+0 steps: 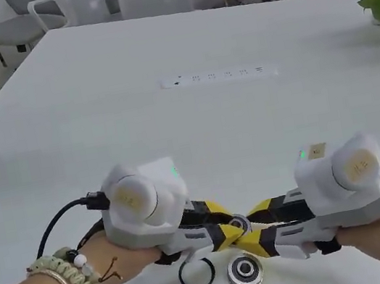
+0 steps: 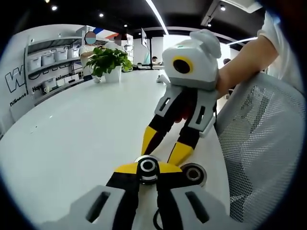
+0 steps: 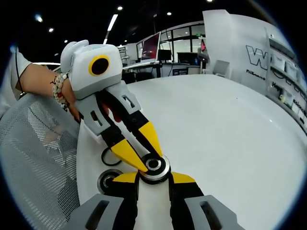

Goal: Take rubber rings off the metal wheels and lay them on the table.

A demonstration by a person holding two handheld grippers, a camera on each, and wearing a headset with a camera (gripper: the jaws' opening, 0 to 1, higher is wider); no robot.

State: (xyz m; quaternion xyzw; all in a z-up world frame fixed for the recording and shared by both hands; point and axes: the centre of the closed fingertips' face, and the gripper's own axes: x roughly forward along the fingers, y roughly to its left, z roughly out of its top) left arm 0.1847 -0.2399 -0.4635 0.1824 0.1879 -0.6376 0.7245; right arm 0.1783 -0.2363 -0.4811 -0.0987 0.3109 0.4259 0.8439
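One ring (image 1: 196,274) lies on the table (image 1: 173,130) by a bare wheel (image 1: 245,272). The left gripper (image 2: 147,168) and right gripper (image 3: 154,176) both pinch another wheel (image 1: 238,222), apparently not yet stripped.

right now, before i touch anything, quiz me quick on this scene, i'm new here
1. True or false: one loose rubber ring lies on the table.
2. What do the left gripper and right gripper both grip? A) the same metal wheel B) a cable C) a plant pot
3. How many metal wheels show in the head view?

Key: 1 true. 2 A. 3 two: the held wheel and the loose wheel lying beside the ring.
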